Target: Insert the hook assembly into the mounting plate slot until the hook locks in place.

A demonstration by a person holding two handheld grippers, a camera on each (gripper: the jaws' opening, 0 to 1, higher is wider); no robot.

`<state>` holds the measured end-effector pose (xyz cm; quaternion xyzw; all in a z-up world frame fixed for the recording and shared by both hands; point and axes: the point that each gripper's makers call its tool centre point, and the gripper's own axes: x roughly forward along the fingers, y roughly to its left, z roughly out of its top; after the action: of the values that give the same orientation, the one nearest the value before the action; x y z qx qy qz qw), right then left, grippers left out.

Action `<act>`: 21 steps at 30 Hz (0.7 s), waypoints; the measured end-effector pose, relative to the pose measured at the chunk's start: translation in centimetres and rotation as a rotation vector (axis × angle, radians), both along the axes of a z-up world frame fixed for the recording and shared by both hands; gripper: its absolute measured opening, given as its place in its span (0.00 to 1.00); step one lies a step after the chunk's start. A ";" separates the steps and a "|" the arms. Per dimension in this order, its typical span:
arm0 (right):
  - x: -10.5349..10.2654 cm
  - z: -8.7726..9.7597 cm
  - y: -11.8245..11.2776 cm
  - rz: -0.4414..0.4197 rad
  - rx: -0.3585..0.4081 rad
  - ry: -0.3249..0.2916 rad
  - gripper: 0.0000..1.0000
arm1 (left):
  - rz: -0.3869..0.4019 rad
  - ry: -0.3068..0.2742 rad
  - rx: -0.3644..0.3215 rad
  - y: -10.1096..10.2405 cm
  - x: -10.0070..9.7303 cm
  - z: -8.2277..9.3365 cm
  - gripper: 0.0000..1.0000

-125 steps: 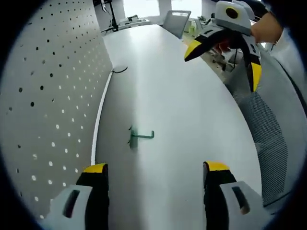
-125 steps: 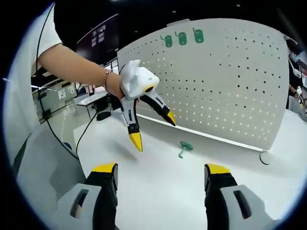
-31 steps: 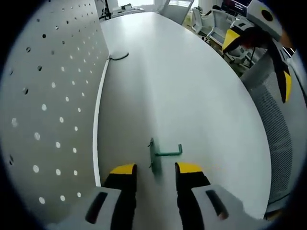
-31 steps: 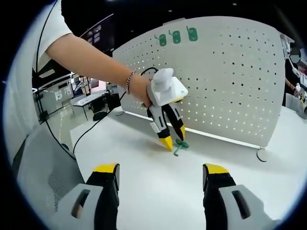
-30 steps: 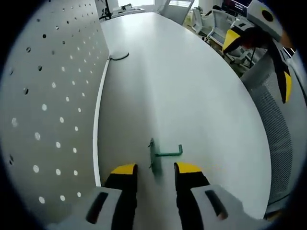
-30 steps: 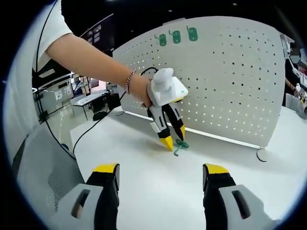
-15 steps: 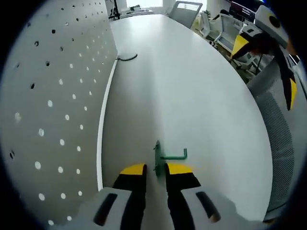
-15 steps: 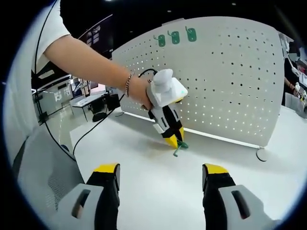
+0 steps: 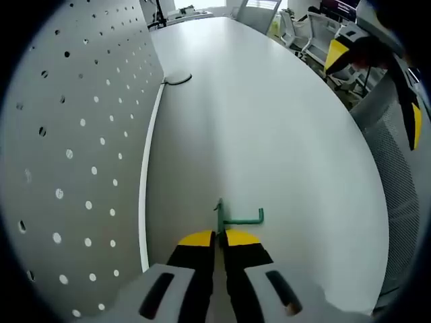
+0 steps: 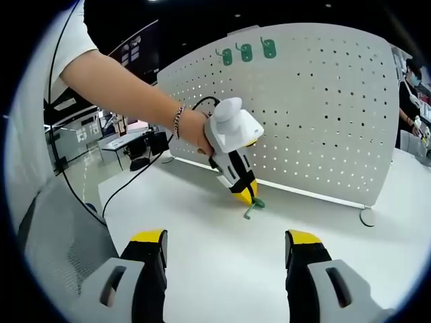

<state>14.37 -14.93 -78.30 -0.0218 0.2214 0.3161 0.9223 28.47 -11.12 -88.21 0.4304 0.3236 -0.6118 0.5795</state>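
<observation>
Both views are bright and evenly lit from overhead, so the glossy white worktop [image 9: 269, 134] looks a bit washed out with only soft shadows. Heavy fisheye bending at the edges, and the white perforated pegboard panel [image 10: 323, 108] curves noticeably.

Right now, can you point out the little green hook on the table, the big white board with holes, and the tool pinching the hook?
green hook [image 9: 244, 219], left gripper view, on its horizontal arm.
pegboard [image 10: 323, 114], right gripper view, on its perforated face.
left gripper [image 10: 244, 194], right gripper view, at its yellow tips closed on the hook.

left gripper [image 10: 246, 196] clamped on green hook [image 10: 252, 206], pegboard [image 10: 323, 114] behind
</observation>
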 end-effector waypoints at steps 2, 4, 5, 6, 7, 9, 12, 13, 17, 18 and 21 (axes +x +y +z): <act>0.0 0.0 0.0 0.000 0.000 0.000 0.69 | 0.009 0.000 -0.001 0.0 0.1 0.0 0.04; 0.0 0.0 0.0 -0.001 0.000 -0.001 0.69 | 0.011 -0.001 -0.002 0.0 0.1 0.0 0.04; 0.0 0.0 0.0 -0.001 0.000 0.001 0.69 | 0.012 -0.001 -0.002 0.0 0.1 0.0 0.04; 0.0 0.0 0.0 -0.001 0.000 0.001 0.69 | 0.012 -0.001 -0.002 0.0 0.1 0.0 0.04; 0.0 0.0 0.0 -0.001 -0.001 -0.001 0.69 | 0.005 -0.005 -0.002 0.0 0.1 0.1 0.04; 0.0 0.1 0.0 -0.003 0.001 -0.001 0.68 | -0.001 -0.008 0.000 0.0 0.1 0.0 0.04; 0.0 0.0 -0.1 -0.003 -0.001 -0.001 0.68 | -0.009 -0.013 0.002 0.0 0.0 0.1 0.04; 0.0 0.0 -0.1 -0.004 0.001 -0.002 0.68 | -0.010 -0.013 0.001 0.0 0.0 0.1 0.04; 0.0 0.1 -0.1 -0.004 0.001 -0.002 0.68 | -0.016 -0.016 -0.001 0.0 0.1 0.0 0.04; 0.1 0.0 -0.1 -0.004 0.000 -0.003 0.68 | -0.019 -0.017 0.000 0.0 0.1 0.0 0.04; 0.0 0.1 -0.1 -0.003 0.001 -0.003 0.68 | -0.032 -0.026 0.004 -0.1 0.0 0.0 0.04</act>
<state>14.41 -15.04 -78.23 -0.0214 0.2197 0.3146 0.9232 28.45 -11.17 -88.17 0.4444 0.3103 -0.6146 0.5731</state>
